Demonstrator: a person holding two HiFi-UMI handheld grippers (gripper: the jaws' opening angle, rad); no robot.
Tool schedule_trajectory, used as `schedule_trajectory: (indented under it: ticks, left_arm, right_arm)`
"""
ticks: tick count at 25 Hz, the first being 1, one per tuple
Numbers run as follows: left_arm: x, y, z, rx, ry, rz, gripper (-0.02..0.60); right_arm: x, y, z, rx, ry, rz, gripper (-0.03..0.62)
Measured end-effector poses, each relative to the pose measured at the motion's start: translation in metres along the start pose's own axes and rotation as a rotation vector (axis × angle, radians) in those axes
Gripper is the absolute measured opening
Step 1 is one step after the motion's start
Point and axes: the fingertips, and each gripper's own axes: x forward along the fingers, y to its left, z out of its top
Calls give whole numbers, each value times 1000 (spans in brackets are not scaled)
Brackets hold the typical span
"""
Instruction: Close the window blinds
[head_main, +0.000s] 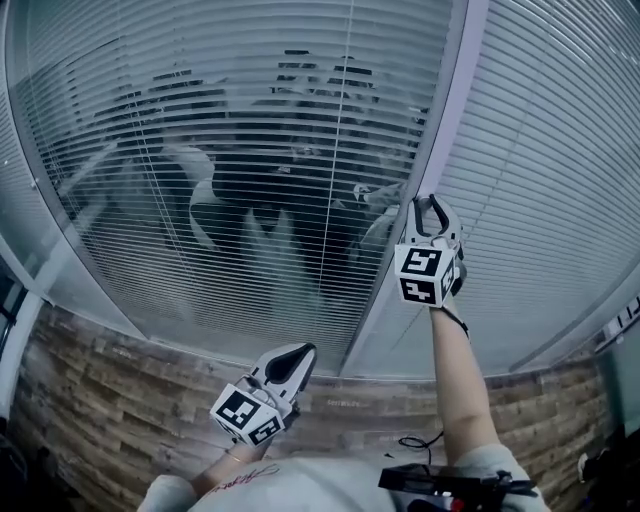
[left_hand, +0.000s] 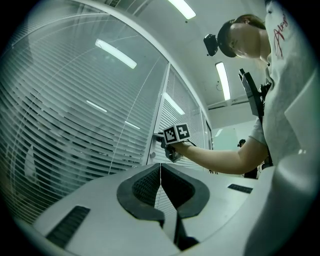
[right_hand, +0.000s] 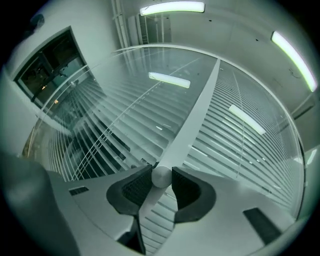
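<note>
- Head view — blinds (head_main: 230, 150) behind glass, left panel's slats part-open, right panel's shut. Right gripper (head_main: 432, 206) raised to the frame post (head_main: 445, 120) between panels, forearm stretched up. Left gripper (head_main: 292, 356) low, near the body.
- Left gripper view — jaws pressed together, nothing between. Tilted slightly upward toward the glass.
- Right gripper view — pads clamped on round tilt knob (right_hand: 161, 176) at the post. Likely risks: smooth knob slipping mid-turn, or wrong-way twist opening slats wider. Wrist rolled sideways.

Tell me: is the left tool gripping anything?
No, the left tool has its jaws pressed together with nothing between them.
</note>
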Motion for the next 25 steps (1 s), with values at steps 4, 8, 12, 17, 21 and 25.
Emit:
schedule_trajectory:
  ticks: [4, 8, 12, 17, 21, 25]
  left_arm:
    - [1, 1, -4, 10, -11, -18, 18]
    - [5, 1, 4, -12, -2, 0, 18]
    - [5, 0, 0, -18, -4, 3, 18]
    - [5, 2, -6, -16, -3, 2, 18]
    - [6, 2, -2, -22, 1, 8, 18]
    - [7, 0, -3, -13, -8, -2, 18]
  right_arm:
    - [1, 3, 1, -132, -13, 27, 132]
    - [4, 4, 6, -261, -34, 55, 132]
    - [2, 6, 5, -368, -44, 79, 132]
    - [2, 13, -3, -529, -55, 127, 132]
    - [3, 14, -2, -661, -69, 163, 132]
    - [2, 15, -3, -754, -87, 183, 132]
